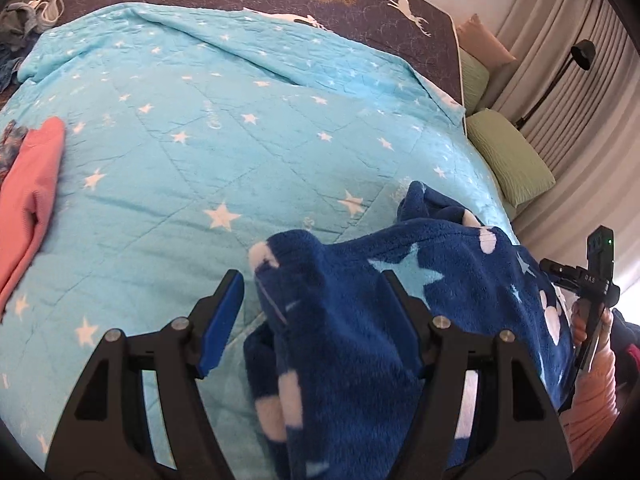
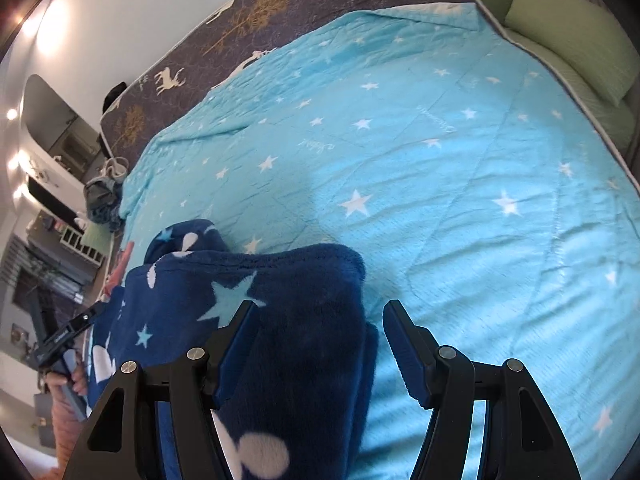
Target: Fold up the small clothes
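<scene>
**Fleece loose between open jaws**

Our left gripper [image 1: 316, 312] and right gripper [image 2: 316, 344] both stand well open, pads off the cloth, gripping nothing. The blue fleece [image 1: 360, 300] lies bunched on the bed's quilt [image 1: 200, 140], draped between and over the fingers. Pulling away could snag and drag it, undoing the fold. The thick pile may spring open unaided. A pink garment [image 1: 28, 200] lies well apart.

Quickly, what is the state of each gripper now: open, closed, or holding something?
Left gripper: open, blue fleece garment loose between its fingers, not gripped.
Right gripper: open, same garment between fingers, not gripped.
</scene>
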A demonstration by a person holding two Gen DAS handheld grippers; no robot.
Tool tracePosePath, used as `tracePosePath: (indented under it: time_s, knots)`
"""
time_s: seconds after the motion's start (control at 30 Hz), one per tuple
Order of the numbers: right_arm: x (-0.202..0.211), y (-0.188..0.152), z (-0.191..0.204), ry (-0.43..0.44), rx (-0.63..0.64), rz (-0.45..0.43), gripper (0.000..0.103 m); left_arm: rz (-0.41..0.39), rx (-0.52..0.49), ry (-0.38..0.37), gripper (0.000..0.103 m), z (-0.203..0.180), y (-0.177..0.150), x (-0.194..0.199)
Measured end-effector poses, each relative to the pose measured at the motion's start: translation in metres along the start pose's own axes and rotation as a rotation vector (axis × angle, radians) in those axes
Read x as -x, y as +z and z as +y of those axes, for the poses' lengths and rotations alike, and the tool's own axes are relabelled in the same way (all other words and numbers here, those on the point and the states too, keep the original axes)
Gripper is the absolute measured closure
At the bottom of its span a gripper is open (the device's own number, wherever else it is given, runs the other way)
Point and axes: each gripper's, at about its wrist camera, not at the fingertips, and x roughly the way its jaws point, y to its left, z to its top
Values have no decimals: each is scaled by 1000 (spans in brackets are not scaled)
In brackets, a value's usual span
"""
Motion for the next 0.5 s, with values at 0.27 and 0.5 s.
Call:
tracePosePath:
  time_s: [0.27, 0.5]
  knots:
    - [11, 1, 10, 3, 23, -89, 98, -85, -46, -16, 90, -7, -3, 11]
    - [63, 3, 19, -17, 53, -289, 98, -217, -55, -24, 88, -5, 10, 29]
